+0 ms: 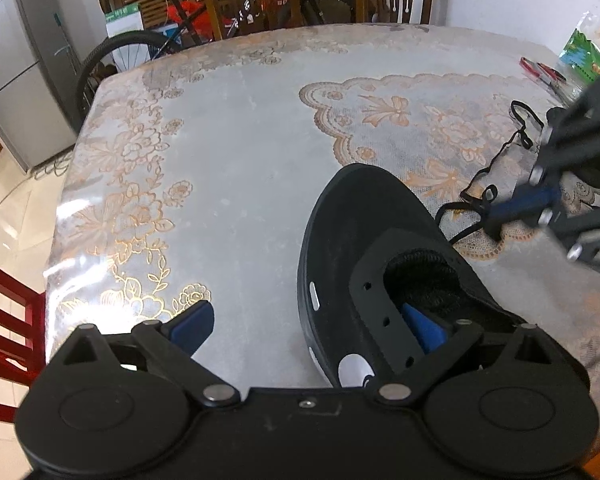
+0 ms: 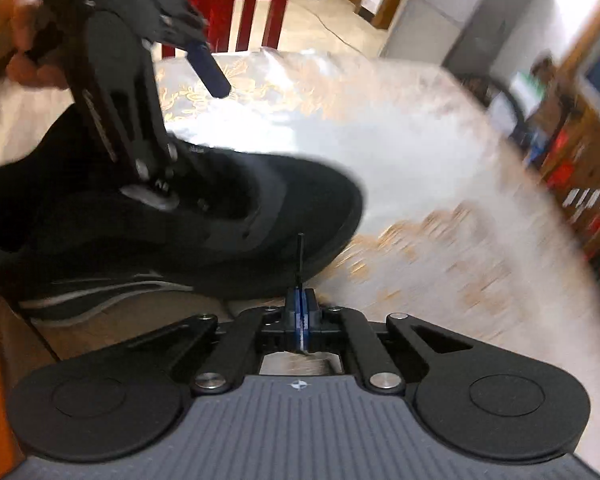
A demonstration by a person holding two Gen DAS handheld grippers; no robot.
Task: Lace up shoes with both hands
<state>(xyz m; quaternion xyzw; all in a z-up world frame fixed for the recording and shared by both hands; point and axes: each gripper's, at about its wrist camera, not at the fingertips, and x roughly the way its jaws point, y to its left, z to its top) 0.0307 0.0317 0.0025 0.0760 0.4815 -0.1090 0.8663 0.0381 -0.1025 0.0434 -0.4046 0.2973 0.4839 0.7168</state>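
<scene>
The right hand-held gripper (image 2: 300, 312) is clamped shut on the stiff tip of the black shoelace (image 2: 300, 256). The left hand-held gripper (image 1: 312, 326) stands wide open, one blue finger (image 1: 424, 330) inside the black sneaker (image 1: 340, 240), the other outside. The sneaker lies on the tabletop (image 1: 239, 160) near its front edge.
</scene>
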